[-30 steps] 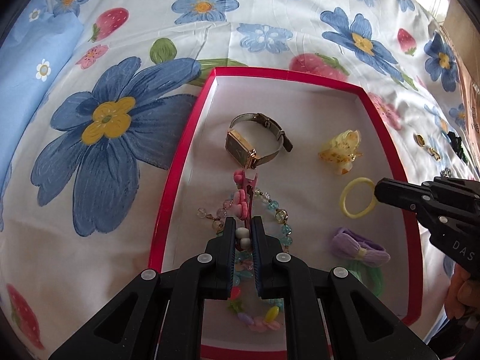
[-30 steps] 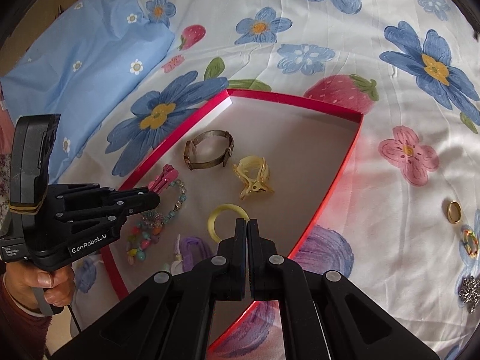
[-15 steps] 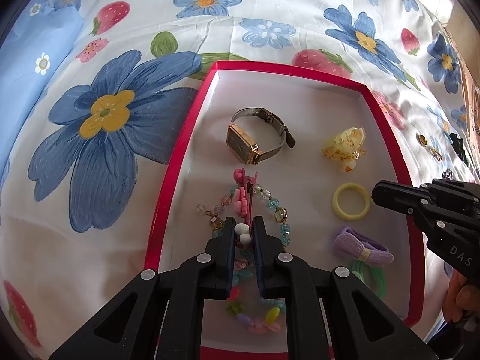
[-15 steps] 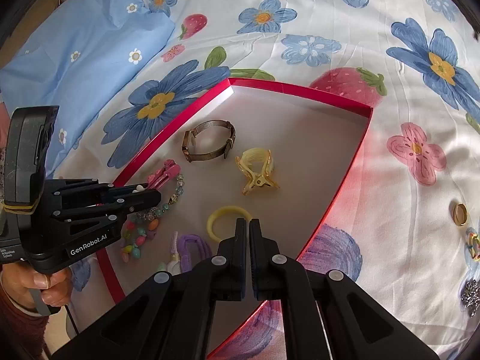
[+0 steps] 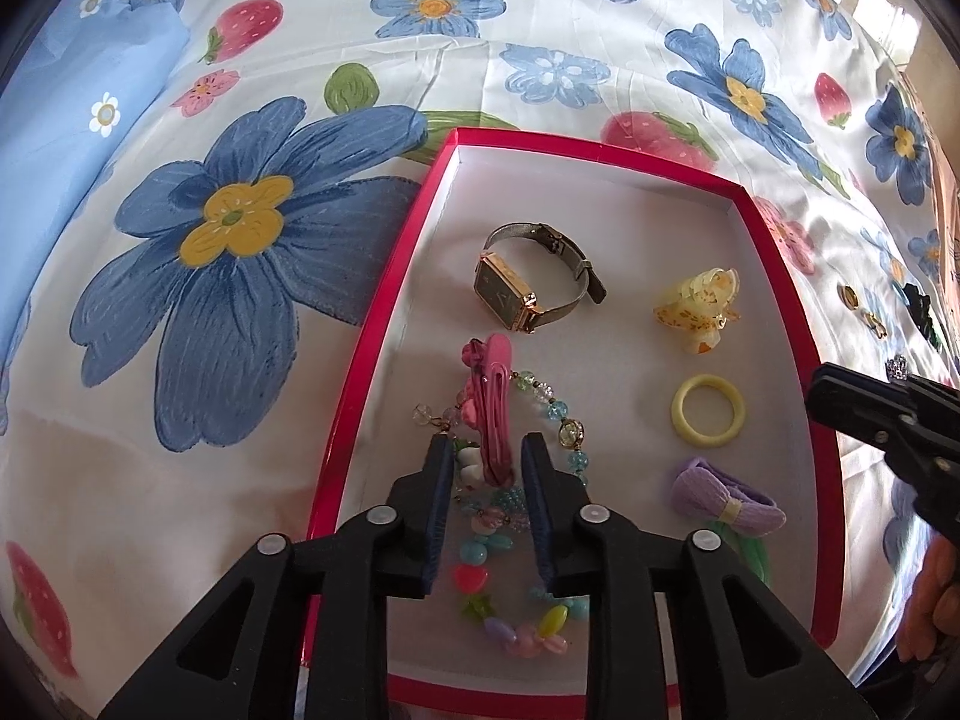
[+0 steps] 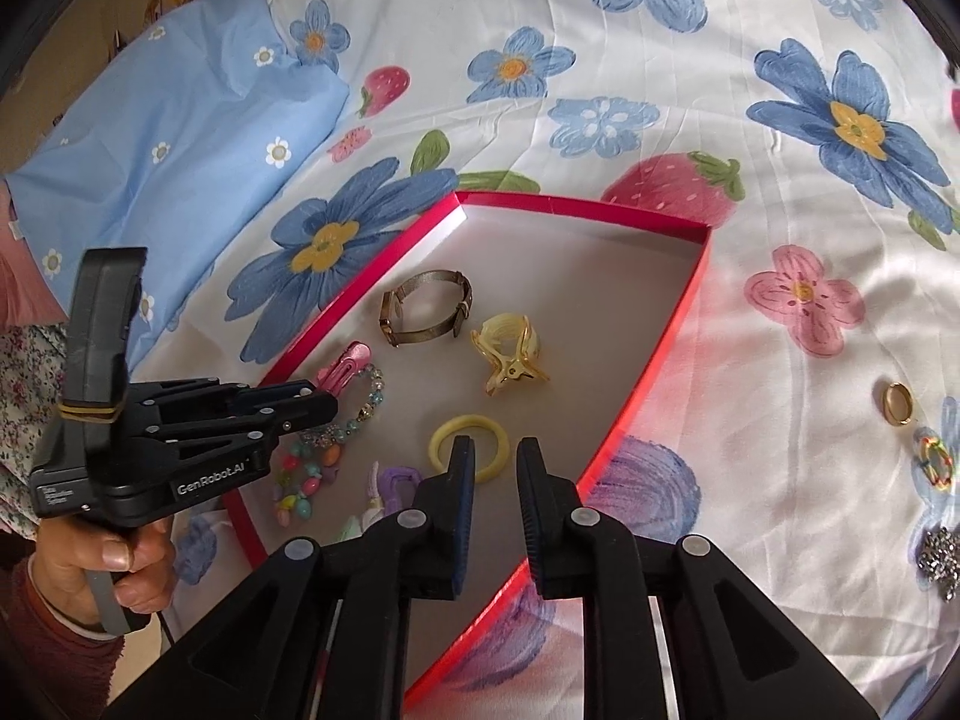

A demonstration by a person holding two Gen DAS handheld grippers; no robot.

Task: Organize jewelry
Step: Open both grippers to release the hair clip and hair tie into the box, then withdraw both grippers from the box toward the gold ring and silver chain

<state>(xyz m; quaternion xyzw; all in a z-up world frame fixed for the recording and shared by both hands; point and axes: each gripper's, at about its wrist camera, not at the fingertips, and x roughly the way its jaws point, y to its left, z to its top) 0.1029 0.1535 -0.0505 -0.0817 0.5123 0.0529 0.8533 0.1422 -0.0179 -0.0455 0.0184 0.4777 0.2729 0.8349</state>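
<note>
Left gripper (image 5: 485, 456) jaws are opening around the pink hair clip (image 5: 493, 408), pads no longer pressing it; clip is lying on the beaded bracelet (image 5: 522, 516) in the red tray (image 5: 384, 324), near-left. Right gripper (image 6: 495, 463) jaws are opening, empty, over the yellow ring (image 6: 471, 447).

Red tray (image 5: 384, 300): far half bare, upper part of left-wrist frame. Near half crowded: watch (image 5: 528, 282), pink hair clip (image 5: 495, 414) over bead bracelet (image 5: 558, 420), yellow claw clip (image 5: 696, 306), yellow ring (image 5: 708, 411), purple bow (image 5: 720, 495). Floral sheet (image 5: 228, 480) left of tray clear.
</note>
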